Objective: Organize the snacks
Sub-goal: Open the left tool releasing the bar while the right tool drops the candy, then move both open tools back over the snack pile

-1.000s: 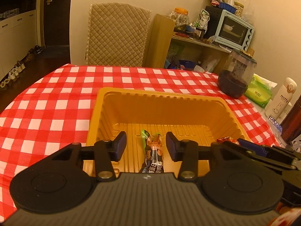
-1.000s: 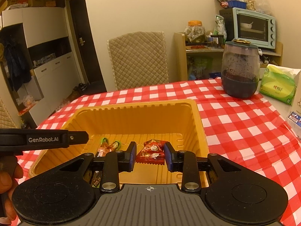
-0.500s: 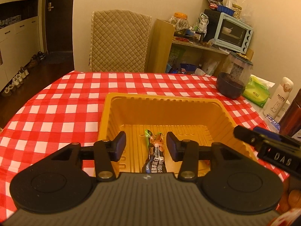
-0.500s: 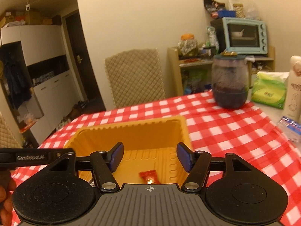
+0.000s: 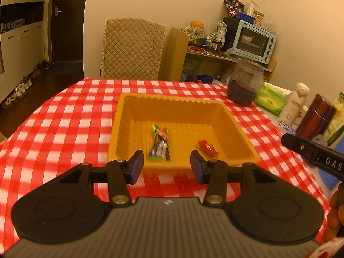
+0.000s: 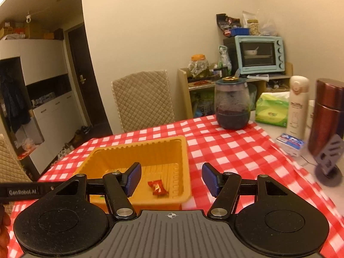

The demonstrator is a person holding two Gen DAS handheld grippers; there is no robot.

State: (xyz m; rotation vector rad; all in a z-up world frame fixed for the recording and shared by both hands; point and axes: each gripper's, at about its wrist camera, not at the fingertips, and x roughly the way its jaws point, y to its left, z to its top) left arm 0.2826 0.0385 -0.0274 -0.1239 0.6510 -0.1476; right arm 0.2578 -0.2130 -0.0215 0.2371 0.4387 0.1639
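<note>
So going across from the left: the worktop with the red-and-white checkered tablecloth point(image 5: 64, 124) has a shallow orange plastic tray with ribbed walls point(image 5: 234, 126) sitting near the middle of it. The left gripper point(image 5: 165, 166) hangs just in front of the tray's near rim with its blue-padded fingers spread apart and nothing between them, so it's released. Inside the tray on the left side lies a long dark snack bar wrapper with green ends point(image 5: 160, 144), flat on the ribbed floor and running front to back, a bit blurry so I can't read the print. To the right of it, apart from it, is a small red twist-wrapped candy point(image 5: 207, 147), closer to the right wall of the tray. From the right wrist camera the same tray point(image 6: 185, 163) is lower left, and the red candy point(image 6: 157, 187) sits on the tray floor near its right wall. The right gripper point(image 6: 172, 179) is wide open too, holding nothing; its left finger is over the tray and its right finger over the tablecloth point(image 6: 236, 150) just outside the tray. Further right, well clear of the tray, there's a dark glass jar with a lid point(image 6: 232, 105) on the cloth, then a green pack of tissues point(image 6: 272, 109), a white slim bottle point(image 6: 297, 105) and a tall brown metallic flask point(image 6: 326, 116) along the edge. A pale blue toaster oven point(image 6: 259, 54) sits on the wooden shelf behind.
</note>
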